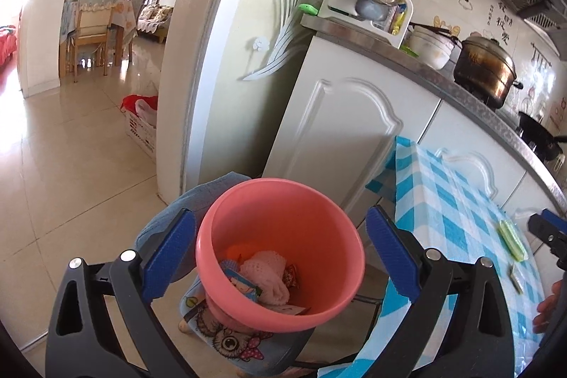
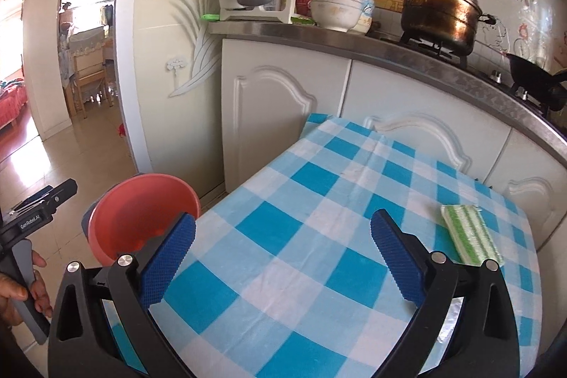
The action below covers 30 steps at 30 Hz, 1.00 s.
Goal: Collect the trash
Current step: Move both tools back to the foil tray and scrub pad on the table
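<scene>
Kitchen: blue-and-white checked cloth surface [image 2: 319, 201] in front of white cabinets, a green-striped sponge [image 2: 469, 236] near its far right edge. Round pink plastic bin [image 1: 280, 254] beside the surface holds wrappers and pale mesh trash [image 1: 265, 278]. Left gripper [image 1: 280, 250] wide, straddling the bin without touching. Right gripper [image 2: 283, 257] wide, empty, over the cloth.

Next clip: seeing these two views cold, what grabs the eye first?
The pink bin dominates the left wrist view, standing between the open left claw, with wrappers and a pale mesh wad at its bottom. In the right wrist view, the blue-and-white checked tablecloth fills the frame beneath the open, empty right claw, bare except for a green-striped sponge near its right edge.
</scene>
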Available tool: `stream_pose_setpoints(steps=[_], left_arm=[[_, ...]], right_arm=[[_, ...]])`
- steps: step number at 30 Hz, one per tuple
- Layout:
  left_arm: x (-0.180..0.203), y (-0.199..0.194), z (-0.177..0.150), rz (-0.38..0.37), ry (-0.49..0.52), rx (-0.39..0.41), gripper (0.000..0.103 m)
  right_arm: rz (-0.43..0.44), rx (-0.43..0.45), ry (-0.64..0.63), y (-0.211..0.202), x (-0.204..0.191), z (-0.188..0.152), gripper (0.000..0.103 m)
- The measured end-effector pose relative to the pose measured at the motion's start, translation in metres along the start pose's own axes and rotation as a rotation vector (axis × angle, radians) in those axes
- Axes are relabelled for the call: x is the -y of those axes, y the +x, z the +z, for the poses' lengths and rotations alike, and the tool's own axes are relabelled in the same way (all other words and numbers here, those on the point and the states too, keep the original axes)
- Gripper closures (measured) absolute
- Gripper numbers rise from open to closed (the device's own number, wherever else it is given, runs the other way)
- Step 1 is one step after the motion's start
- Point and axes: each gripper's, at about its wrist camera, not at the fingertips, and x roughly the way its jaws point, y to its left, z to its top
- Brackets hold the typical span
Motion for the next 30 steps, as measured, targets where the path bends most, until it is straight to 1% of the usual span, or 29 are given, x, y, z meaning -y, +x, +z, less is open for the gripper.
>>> stream_pose_setpoints(steps=[3,8,13,16,21,23,25,28,30], left_arm=[[0.01,-0.006,-0.003,-0.016,0.052,-0.026,0.006],[0.025,-0.014,-0.005,-0.022,0.11,-0.075,0.006],[0.047,-0.02,-0.007,-0.027,0.143,-0.106,0.006],[0.063,-0.021,-0.007,-0.053,0.156,-0.123,0.006],[0.107,-0.022,-0.008,-0.087,0.244,-0.119,0.006],[0.124,-0.024,-0.009,-0.103,0.271,-0.114,0.006],[0.143,-0.025,-0.011,-0.142,0.289,-0.117,0.006],[0.171,-0.023,-0.016,-0.213,0.297,-0.148,0.005],[0.188,-0.021,-0.02,-0.232,0.311,-0.168,0.005]], right_arm=[[-0.05,0.061,0.01,-0.021,0.013,-0.007,0.005],[-0.099,0.118,0.036,-0.049,0.037,-0.014,0.005],[-0.125,0.131,0.094,-0.065,0.067,-0.024,0.005],[-0.136,0.124,0.145,-0.072,0.088,-0.033,0.005],[-0.153,0.092,0.264,-0.083,0.129,-0.052,0.005],[-0.175,0.055,0.306,-0.086,0.143,-0.061,0.005],[-0.2,0.026,0.325,-0.088,0.156,-0.068,0.005],[-0.247,0.022,0.322,-0.096,0.171,-0.077,0.005],[-0.253,0.014,0.334,-0.099,0.181,-0.083,0.005]])
